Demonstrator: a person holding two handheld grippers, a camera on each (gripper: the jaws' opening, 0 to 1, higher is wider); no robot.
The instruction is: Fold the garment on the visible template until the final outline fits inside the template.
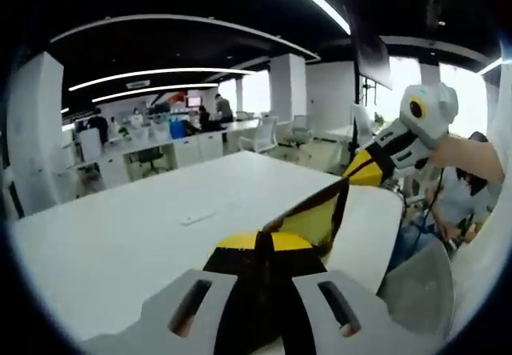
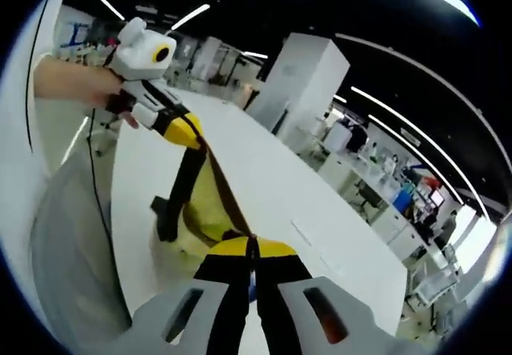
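Both grippers, left [image 1: 264,247] & right [image 2: 250,251], jaws clamped on garment [image 1: 316,219] held taut above tabletop [image 1: 120,243]; a slip would drop it crooked.

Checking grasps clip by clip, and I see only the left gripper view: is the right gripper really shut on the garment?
Observer: Yes; in the right gripper view the right gripper has its yellow-tipped fingers closed on the yellow and black fabric garment.
Operator: Does anything hang loose?
Observer: A black strap hangs down toward the white table.
Operator: And the other end?
Observer: The left gripper is shut on it, held by a hand.
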